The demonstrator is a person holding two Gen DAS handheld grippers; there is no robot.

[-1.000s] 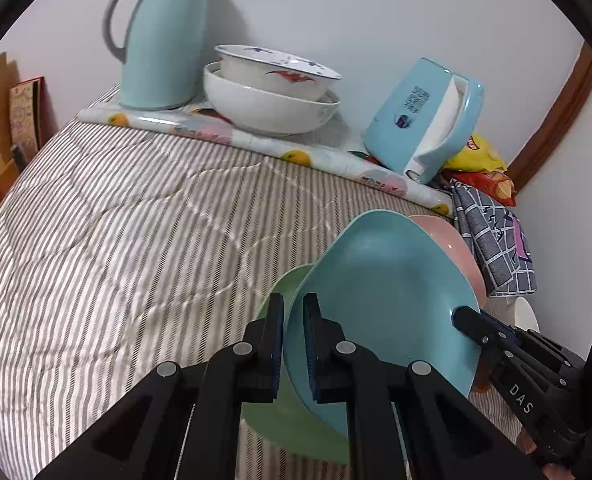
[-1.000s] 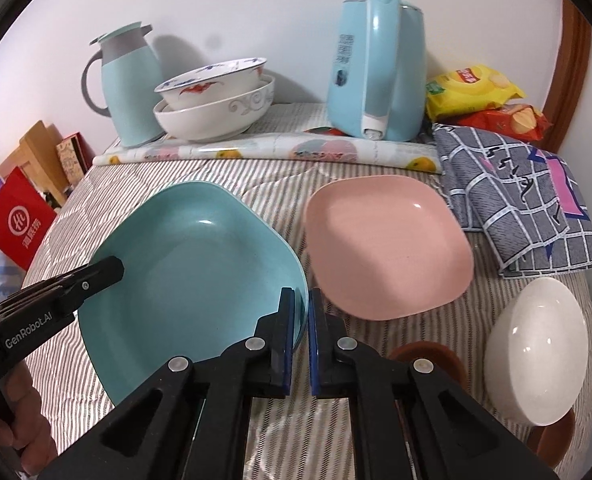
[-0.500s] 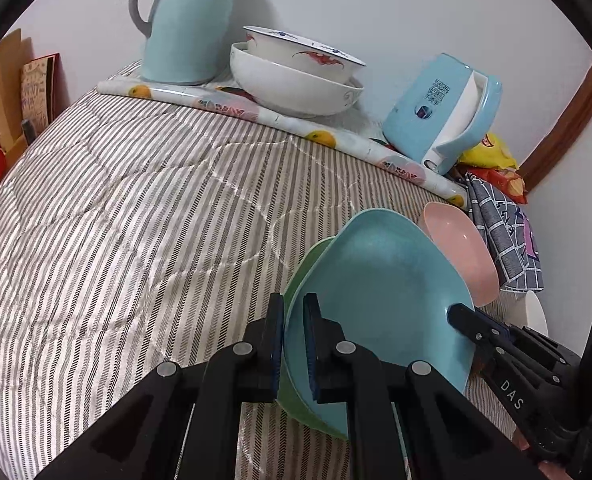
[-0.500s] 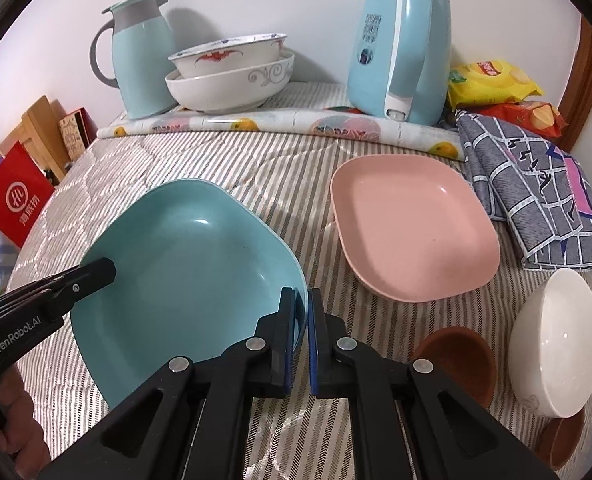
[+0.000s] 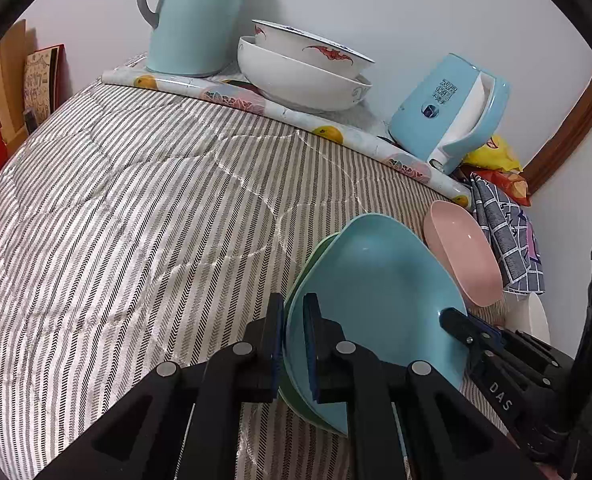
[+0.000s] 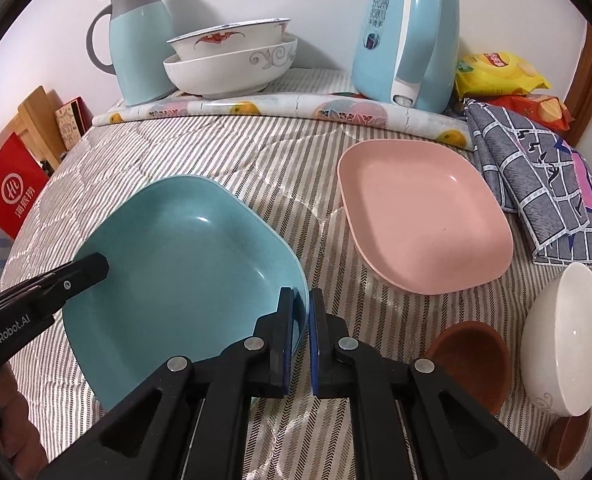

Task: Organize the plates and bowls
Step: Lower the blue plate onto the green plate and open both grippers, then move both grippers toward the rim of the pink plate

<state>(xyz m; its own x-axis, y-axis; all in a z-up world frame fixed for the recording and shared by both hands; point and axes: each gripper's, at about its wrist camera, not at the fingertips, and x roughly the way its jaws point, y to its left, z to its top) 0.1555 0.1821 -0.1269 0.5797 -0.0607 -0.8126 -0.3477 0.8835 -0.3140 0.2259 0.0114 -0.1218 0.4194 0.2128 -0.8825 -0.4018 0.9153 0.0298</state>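
Left gripper (image 5: 294,342) at lower centre, jaws clamped together, right gripper (image 6: 300,338) at lower centre, clamped likewise

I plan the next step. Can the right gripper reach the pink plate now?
Probably not yet: the right gripper is shut on the blue plate. The pink plate lies beside it, uncovered.

You see a teal plate (image 6: 184,264) over a green plate (image 5: 296,392), a pink plate (image 6: 423,216), a brown bowl (image 6: 471,360) and white bowl (image 6: 567,332), all on grey-and-white striped bedding (image 6: 256,152), beside a grey checked cloth (image 6: 535,184).
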